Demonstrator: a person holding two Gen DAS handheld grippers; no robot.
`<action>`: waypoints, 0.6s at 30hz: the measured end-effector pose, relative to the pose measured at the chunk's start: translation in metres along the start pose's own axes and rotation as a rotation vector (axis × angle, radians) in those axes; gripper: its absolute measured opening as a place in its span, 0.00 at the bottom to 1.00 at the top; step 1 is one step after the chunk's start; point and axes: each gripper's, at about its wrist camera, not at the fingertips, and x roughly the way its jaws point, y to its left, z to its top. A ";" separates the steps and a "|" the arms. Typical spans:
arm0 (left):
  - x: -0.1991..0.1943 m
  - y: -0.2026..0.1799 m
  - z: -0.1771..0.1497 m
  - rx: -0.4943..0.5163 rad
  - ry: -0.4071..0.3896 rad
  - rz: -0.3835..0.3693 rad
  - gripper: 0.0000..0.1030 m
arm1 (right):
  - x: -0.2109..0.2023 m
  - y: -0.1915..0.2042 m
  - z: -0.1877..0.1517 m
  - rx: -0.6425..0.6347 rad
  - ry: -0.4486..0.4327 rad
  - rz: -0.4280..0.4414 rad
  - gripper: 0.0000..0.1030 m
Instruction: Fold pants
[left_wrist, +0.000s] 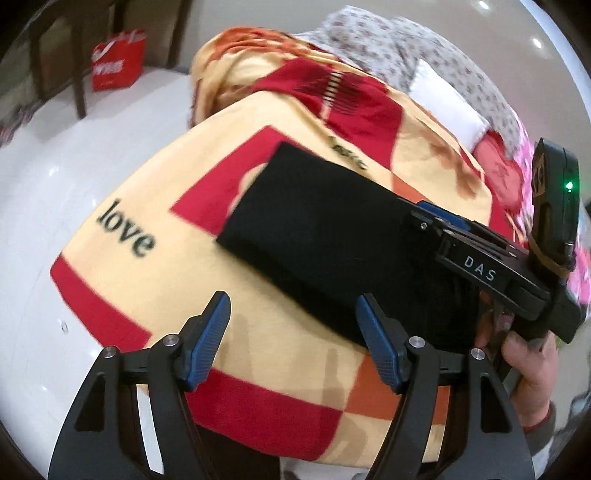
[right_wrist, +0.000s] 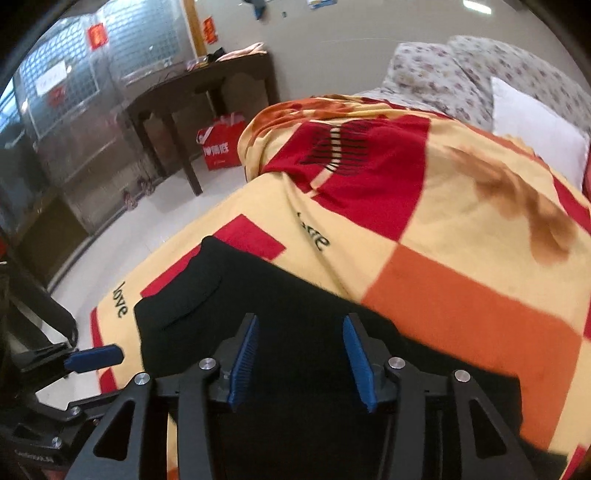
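Black pants (left_wrist: 325, 240) lying flat on checkered fleece blanket (left_wrist: 207, 158), already in a long narrow rectangle, prob folded leg-on-leg. Landmark = "love" print (left_wrist: 123, 229) on blanket: pants sit just beside it, toward bed centre, far end over the red square next to the print.

Left gripper (left_wrist: 293, 347): jaws wide apart, nothing between them, hovering over bare blanket at near long edge of pants, on the "love" side. Not touching cloth as far as visible.

Right gripper (right_wrist: 301, 363): jaws apart too, blue pads (right_wrist: 245, 363) clear of each other, hanging over pants' near end, opposite side from "love". No cloth pinched in wrist view; whether tips touch fabric – can't tell, black on black.

Guess at step: between folds, next likely a grab of one end to fold lengthwise in half.

Risks:
- Grabbing top layer only → layers split, fold opens up. Black fabric hides layer edges, so easy to miss.
- Pinching blanket along w/ pants, esp. left side sitting over fleece → blanket lifts, pants slide.
- Uneven grab pts L vs R → skewed fold, corners off.
- Pants near bed edge on "love" side; a drag toward it could pull them off onto floor (left_wrist: 55, 184).
- Motion blur in both views → edges hard to judge.
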 end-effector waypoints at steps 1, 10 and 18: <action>0.002 0.003 0.001 -0.017 0.005 0.001 0.69 | 0.005 0.002 0.003 -0.013 0.002 -0.012 0.45; 0.021 0.002 0.014 -0.065 -0.013 -0.005 0.77 | 0.051 0.017 0.031 -0.117 0.077 0.026 0.47; 0.037 -0.006 0.032 -0.082 -0.040 -0.086 0.45 | 0.067 -0.012 0.027 0.078 0.048 0.208 0.38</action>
